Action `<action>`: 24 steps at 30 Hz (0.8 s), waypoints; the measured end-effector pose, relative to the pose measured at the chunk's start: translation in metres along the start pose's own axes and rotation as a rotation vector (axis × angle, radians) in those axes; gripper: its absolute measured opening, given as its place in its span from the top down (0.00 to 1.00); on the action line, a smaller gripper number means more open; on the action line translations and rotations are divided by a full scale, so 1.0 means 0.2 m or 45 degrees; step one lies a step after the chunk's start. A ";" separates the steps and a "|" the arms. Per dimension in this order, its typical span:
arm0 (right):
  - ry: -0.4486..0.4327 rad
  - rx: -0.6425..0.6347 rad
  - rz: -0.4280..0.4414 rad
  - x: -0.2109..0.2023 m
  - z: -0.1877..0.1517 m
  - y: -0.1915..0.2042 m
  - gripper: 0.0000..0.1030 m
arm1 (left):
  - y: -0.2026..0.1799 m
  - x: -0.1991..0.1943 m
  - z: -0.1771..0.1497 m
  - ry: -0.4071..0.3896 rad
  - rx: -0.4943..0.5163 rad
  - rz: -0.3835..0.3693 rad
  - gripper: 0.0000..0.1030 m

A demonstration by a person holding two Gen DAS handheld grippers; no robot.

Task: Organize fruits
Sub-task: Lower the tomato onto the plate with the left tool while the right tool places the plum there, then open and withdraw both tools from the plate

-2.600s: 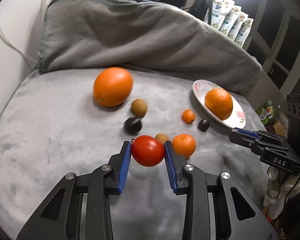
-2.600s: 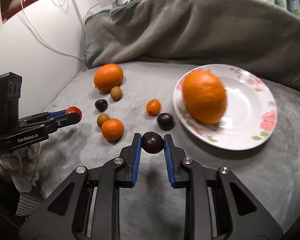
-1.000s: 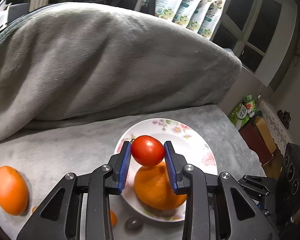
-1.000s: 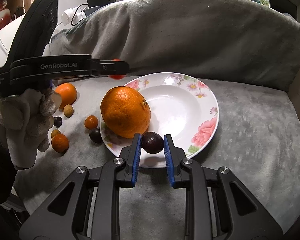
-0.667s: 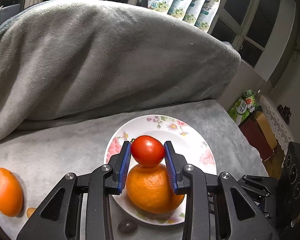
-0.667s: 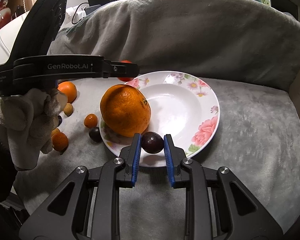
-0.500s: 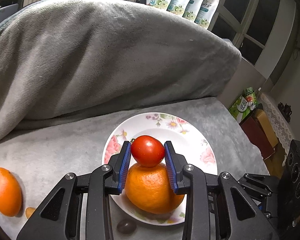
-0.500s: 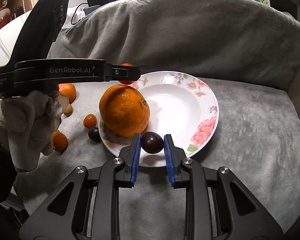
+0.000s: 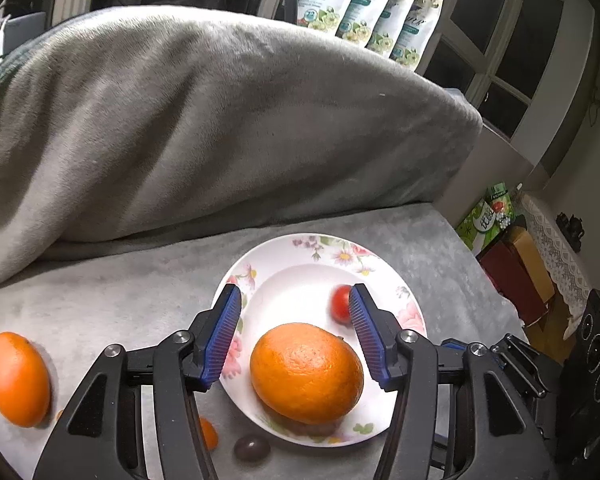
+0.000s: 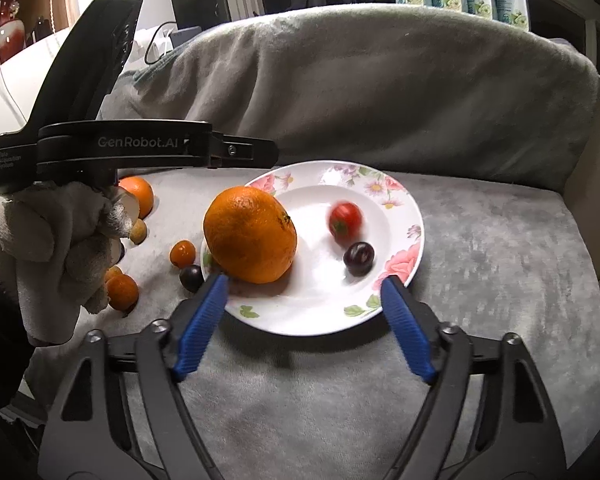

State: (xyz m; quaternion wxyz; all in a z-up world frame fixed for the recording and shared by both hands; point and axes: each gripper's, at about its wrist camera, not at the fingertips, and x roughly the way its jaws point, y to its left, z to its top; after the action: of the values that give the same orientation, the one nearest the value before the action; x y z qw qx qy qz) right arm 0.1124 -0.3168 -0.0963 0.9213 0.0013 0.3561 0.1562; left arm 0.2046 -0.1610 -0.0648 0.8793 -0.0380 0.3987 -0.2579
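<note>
Two grippers, both just opened, nothing between the jaws. Left gripper (image 9: 294,334) jaws moderately wide over the plate (image 9: 300,248); right gripper (image 10: 304,320) jaws wide at the plate's near rim, 6 o'clock. Tomato (image 10: 345,219) lies loose on the plate, motion-blurred, about 1 o'clock of plate centre; which way it points I cannot tell. Dark plum (image 10: 358,258) just beside it at 5 o'clock, stem dimple facing up. Big orange (image 10: 250,240) on the plate's 9 o'clock side, long axis roughly left-right, stem end toward 2 o'clock. Off the plate at 9 o'clock on the grey blanket (image 10: 480,248): second plum (image 10: 191,278), small oranges (image 10: 182,252), another orange (image 10: 138,196). Gloved hand (image 10: 56,248) holds the left gripper.
</note>
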 end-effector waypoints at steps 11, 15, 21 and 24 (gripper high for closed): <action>-0.024 0.031 -0.006 -0.09 -0.01 0.01 0.19 | 0.01 -0.15 -0.02 -0.059 -0.017 0.008 0.46; -0.037 0.035 -0.002 -0.13 -0.01 0.04 0.19 | 0.04 -0.24 -0.03 -0.093 -0.029 0.014 0.46; -0.057 0.005 0.011 -0.20 -0.01 0.12 0.19 | 0.11 -0.39 -0.07 -0.147 -0.038 0.047 0.46; -0.063 -0.013 0.022 -0.21 -0.01 0.17 0.19 | 0.16 -0.46 -0.10 -0.164 -0.048 0.063 0.46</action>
State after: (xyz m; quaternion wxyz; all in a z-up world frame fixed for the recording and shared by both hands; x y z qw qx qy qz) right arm 0.0715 -0.2972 -0.0657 0.9284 0.0036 0.3325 0.1659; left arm 0.1530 -0.0871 -0.0253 0.9083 -0.0613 0.3469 -0.2255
